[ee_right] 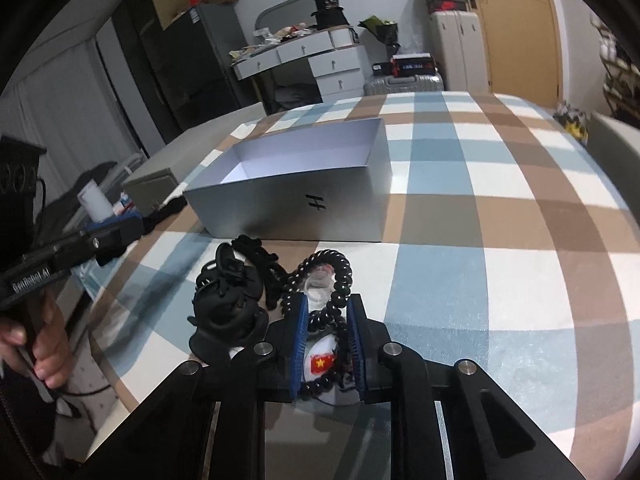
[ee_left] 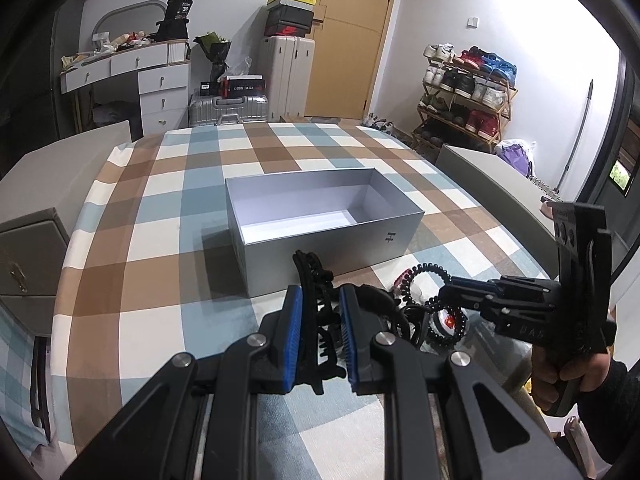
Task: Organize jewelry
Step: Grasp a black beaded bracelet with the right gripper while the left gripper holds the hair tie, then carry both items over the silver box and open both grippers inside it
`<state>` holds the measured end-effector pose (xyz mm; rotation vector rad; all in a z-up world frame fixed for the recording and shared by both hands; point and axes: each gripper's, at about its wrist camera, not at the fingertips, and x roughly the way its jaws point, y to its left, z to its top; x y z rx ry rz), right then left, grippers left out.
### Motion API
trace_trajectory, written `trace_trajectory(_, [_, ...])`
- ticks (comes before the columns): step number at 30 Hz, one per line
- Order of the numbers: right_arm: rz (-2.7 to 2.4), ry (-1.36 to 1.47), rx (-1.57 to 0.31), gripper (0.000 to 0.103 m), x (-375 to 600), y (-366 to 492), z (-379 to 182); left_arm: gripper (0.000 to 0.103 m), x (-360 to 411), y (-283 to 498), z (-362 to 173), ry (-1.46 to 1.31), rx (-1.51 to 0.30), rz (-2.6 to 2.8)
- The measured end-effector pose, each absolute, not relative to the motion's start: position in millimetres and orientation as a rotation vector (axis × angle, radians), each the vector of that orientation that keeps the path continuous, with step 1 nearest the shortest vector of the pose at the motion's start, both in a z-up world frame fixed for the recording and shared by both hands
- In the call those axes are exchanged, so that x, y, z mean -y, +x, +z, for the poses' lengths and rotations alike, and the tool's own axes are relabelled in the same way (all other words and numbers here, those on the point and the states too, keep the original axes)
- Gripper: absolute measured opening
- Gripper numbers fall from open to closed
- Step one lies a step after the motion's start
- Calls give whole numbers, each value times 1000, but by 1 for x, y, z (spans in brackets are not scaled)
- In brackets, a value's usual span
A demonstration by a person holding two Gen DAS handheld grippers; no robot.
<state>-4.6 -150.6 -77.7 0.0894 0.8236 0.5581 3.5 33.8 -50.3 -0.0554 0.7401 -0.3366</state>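
An open, empty silver box (ee_left: 320, 216) stands on the checkered tablecloth; it also shows in the right wrist view (ee_right: 304, 184). My left gripper (ee_left: 320, 300) is shut on a black hair claw clip (ee_left: 316, 280) just in front of the box. My right gripper (ee_right: 327, 312) is shut on a black spiral hair tie (ee_right: 324, 276); it also shows in the left wrist view (ee_left: 444, 296). More black clips (ee_right: 228, 300) and a white piece with a red flag sticker (ee_right: 320, 362) lie in a pile by the grippers.
The checkered cloth (ee_left: 160, 208) covers a round table. Grey chair backs (ee_left: 492, 176) stand at the table's sides. Beyond are a white dresser (ee_left: 132, 76), suitcases (ee_left: 284, 72) and a shoe rack (ee_left: 464, 92).
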Motion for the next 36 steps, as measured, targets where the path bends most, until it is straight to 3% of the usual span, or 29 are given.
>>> trace_trajectory(6, [557,92,-865,22,145,11,-80,14,-33,6,-52,-54,-749,-331])
trace_trajectory(11, [549,149,-901,10,150,19,-86,14,-34,7,-49,-54,-744,-324])
trace_trajectory(26, [643,243,-667,9,144,41,-7,14,-40,47,-25,-88,-720,-340])
trace_trajectory(36, [630,184,-792,9,106,98,-24,14,-30,94,-35,-162,-803,-429])
